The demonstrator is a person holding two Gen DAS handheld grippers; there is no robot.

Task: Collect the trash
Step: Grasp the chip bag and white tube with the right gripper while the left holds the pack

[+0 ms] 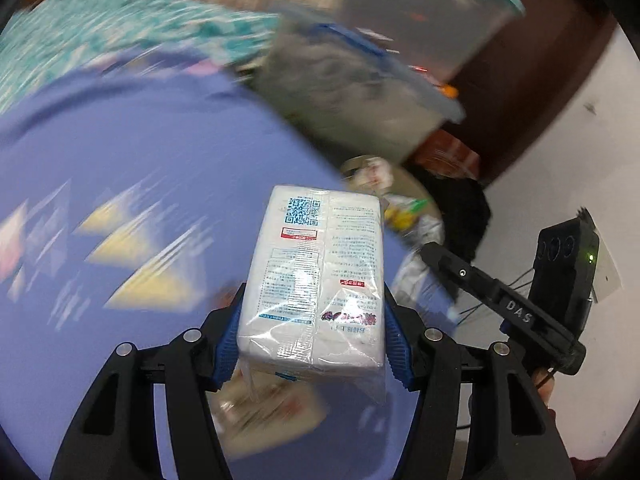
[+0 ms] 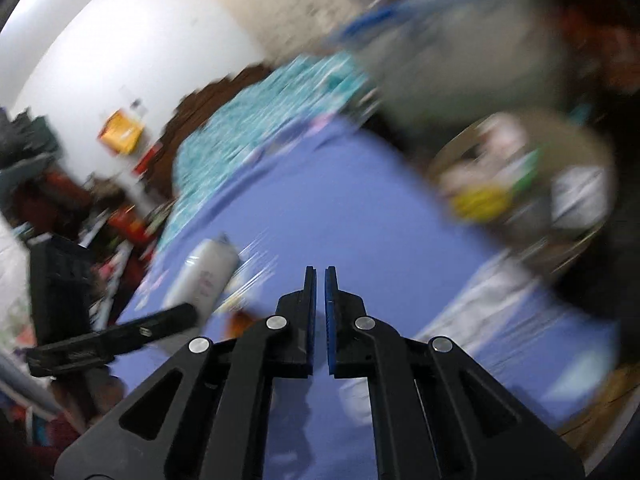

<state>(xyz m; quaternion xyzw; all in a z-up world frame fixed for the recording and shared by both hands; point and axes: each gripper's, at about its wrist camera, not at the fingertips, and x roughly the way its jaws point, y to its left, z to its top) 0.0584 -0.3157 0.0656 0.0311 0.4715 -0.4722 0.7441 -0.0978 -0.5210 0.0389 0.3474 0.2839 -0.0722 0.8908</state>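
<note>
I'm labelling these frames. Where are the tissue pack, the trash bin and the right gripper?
tissue pack (image 1: pixel 316 276), left wrist view, printed wrapper face
trash bin (image 1: pixel 430 200), left wrist view, rim
right gripper (image 2: pixel 320 276), right wrist view, between fingertips

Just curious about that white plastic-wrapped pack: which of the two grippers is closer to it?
Left. The left gripper holds the white pack clamped between its blue pads. The right gripper is shut on nothing, off to the side above the purple sheet.

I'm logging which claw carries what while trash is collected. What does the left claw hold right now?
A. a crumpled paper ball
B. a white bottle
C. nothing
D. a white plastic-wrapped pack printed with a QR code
D: the left claw has its blue pads pressed on both sides of the white plastic-wrapped pack with a QR code.
</note>
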